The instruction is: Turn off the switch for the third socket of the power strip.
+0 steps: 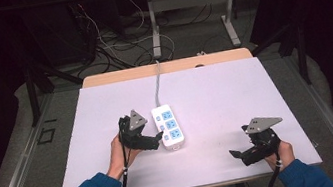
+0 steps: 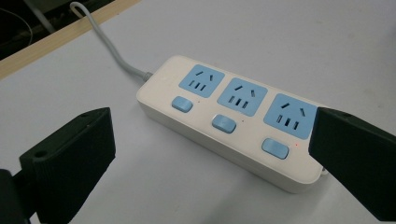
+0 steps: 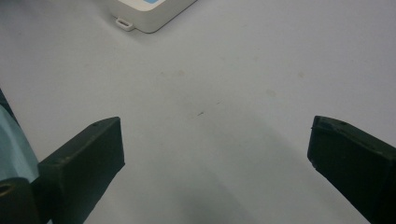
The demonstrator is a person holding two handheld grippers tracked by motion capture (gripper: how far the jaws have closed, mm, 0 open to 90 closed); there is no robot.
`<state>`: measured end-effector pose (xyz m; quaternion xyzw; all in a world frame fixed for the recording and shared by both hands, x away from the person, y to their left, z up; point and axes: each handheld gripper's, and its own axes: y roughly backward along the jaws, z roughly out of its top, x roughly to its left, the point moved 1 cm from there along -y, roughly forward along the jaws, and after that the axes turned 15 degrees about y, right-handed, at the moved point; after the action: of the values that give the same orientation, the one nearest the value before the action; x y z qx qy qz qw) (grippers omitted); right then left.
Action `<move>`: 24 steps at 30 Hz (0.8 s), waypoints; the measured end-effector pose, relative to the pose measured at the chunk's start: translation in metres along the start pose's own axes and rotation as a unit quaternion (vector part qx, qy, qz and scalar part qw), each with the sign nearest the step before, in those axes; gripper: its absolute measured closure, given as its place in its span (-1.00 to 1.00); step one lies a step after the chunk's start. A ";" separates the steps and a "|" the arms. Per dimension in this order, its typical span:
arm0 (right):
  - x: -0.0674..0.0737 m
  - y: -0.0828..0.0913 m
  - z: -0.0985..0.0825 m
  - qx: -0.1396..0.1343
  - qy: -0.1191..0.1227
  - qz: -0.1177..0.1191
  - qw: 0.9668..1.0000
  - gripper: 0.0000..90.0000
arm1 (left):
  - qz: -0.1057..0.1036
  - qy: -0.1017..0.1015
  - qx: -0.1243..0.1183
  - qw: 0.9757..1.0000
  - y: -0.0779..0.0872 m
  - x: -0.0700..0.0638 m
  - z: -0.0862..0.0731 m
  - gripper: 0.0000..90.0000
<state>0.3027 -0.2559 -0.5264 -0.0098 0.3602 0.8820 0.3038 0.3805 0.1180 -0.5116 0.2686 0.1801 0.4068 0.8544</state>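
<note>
White and pale blue, the power strip [image 1: 168, 126] lies flat near the middle of your table [image 1: 215, 96], its long axis running away from you and its grey cord [image 1: 157, 86] leading off the far edge. Three blue socket faces sit in a row along its top, each with a small blue switch [image 2: 274, 148] beside it, and a tiny red light glows next to the switch nearest the end without the cord.

Your left gripper [image 1: 158, 138] is low at the strip's left side, close to the end nearest you. Its jaws are spread wide and hold nothing; in the left gripper view one jaw stands clear over bare table while the other overlaps the strip's near end. You cannot tell from the pictures whether that jaw touches the casing.

Your right gripper [image 1: 237, 154] is well apart from the strip, toward the table's near right corner, pointing left. Its jaws are also wide apart and empty, with bare table between them. In the right gripper view a corner of the strip with its small hanging tab [image 3: 124, 23] sits at the top.
</note>
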 end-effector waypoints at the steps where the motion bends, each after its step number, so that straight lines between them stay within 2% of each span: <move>1: 0.000 0.000 0.000 0.002 -0.006 -0.001 1.000 -0.93 | 0.000 0.000 -0.001 1.000 -0.001 -0.001 0.000 -0.90; 3: -0.001 0.000 0.000 0.001 -0.002 0.000 1.000 -0.93 | -0.003 -0.001 0.004 1.000 -0.004 -0.002 0.000 -0.88; 6: -0.001 0.000 -0.001 -0.005 -0.003 0.004 1.000 -0.93 | -0.009 -0.002 0.001 1.000 -0.006 -0.003 0.000 -0.72; 7: 0.000 0.000 -0.001 0.000 -0.005 0.001 1.000 -0.92 | -0.010 -0.004 0.004 1.000 -0.006 -0.003 0.000 -0.62; 8: 0.000 0.001 0.000 0.001 -0.003 0.001 1.000 -0.92 | -0.009 -0.005 0.007 1.000 -0.007 -0.004 0.000 -0.60; 9: 0.000 0.000 0.000 0.001 -0.002 0.001 1.000 -0.92 | -0.015 -0.006 0.007 1.000 -0.008 -0.005 -0.001 -0.41; 10: 0.000 0.000 0.000 0.001 -0.002 0.001 1.000 -0.92 | -0.017 -0.006 0.008 1.000 -0.008 -0.006 -0.001 -0.41; 14: -0.001 0.000 -0.001 0.003 -0.005 -0.002 1.000 -0.92 | -0.028 -0.005 0.014 1.000 -0.011 -0.006 -0.003 -0.06; 17: 0.000 0.000 -0.001 0.002 -0.007 -0.001 1.000 -0.92 | -0.038 0.003 0.013 0.999 -0.012 -0.005 -0.004 0.17; 18: -0.001 0.000 -0.001 0.001 -0.001 0.002 1.000 -0.92 | -0.042 0.005 0.015 0.999 -0.012 -0.004 -0.004 0.24; 19: 0.000 0.001 -0.001 0.002 -0.004 0.001 1.000 -0.92 | -0.047 0.009 0.013 0.999 -0.013 -0.004 -0.004 0.37; 21: -0.001 0.000 -0.001 0.002 -0.002 0.000 1.000 -0.92 | -0.053 0.010 0.011 0.998 -0.015 -0.005 -0.005 0.48; 24: -0.001 0.001 -0.001 0.010 -0.002 0.006 1.000 -0.92 | -0.064 0.011 0.022 0.998 -0.016 -0.005 -0.006 0.60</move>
<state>0.3031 -0.2573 -0.5262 -0.0027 0.3682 0.8803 0.2991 0.3837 0.1074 -0.5255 0.2707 0.2146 0.3503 0.8706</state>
